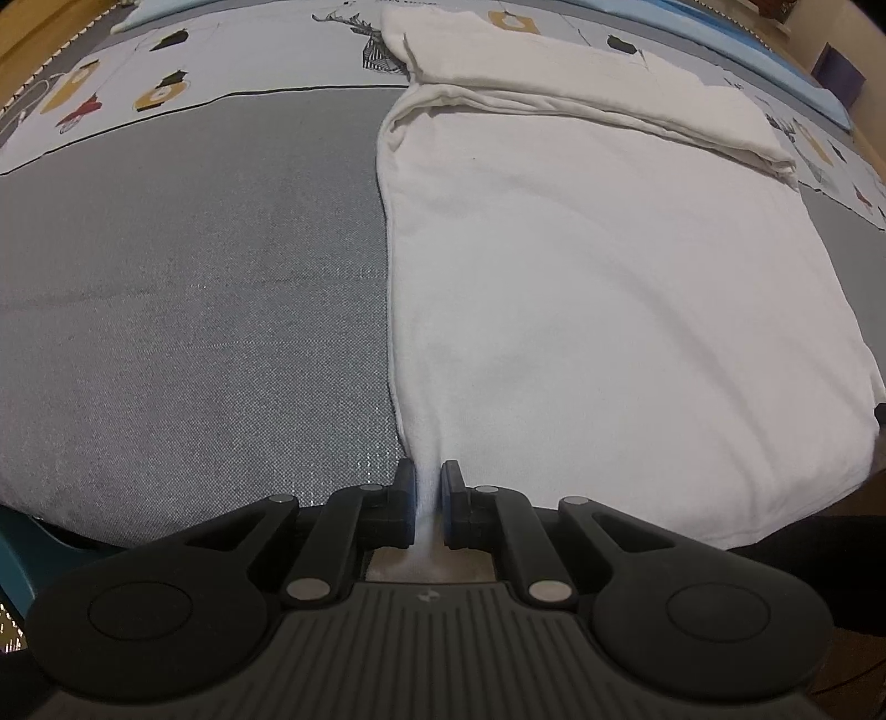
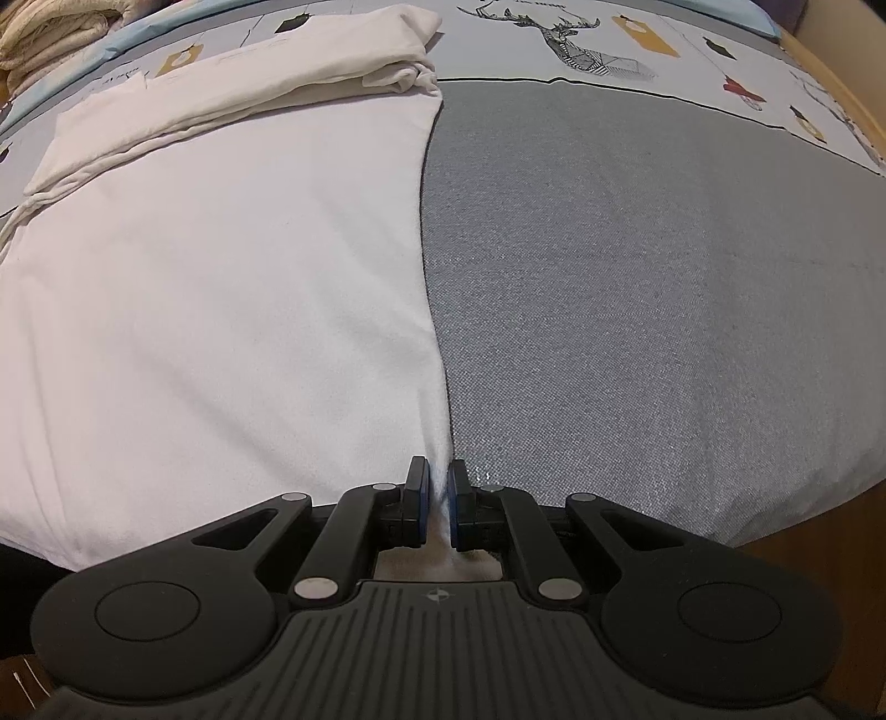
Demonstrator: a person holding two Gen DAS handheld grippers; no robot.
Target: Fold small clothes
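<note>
left hand-held gripper (image 1: 426,501): jaws clamped on a pinch of white cloth at the near-left corner of the garment (image 1: 609,310); cloth bunches between the pads.
right hand-held gripper (image 2: 437,507): jaws clamped on the near-right corner of the same garment (image 2: 210,332); a thin fold of cloth shows between the pads.
garment location: flat on the grey bed cover (image 1: 194,304), mostly spread; it fills the space between the two hand-held grippers.
direction from grippers: cloth runs straight away from both toward the far side; from the left one it spreads right, from the right one it spreads left.
long axis: near to far, judging by the side edges that run away from each gripper.
far end: already doubled over into a thick folded band (image 1: 581,94) across the garment, lying partly on the patterned sheet (image 1: 166,66).
near end: the hem, held at both corners, at the near edge of the bed.
which hand is nearer: neither; each holds its own corner, about level with the other.
step in hand (judgement): near hem gripped for a fold carried away toward the far band.
next move needs (judgement): both corners lifted and carried far together, kept level so the side edges stay lined up.
risk (judgement): thin pinch on the right may slip.
other: pile of cream cloth (image 2: 50,39) at far left in the right view, well apart.
</note>
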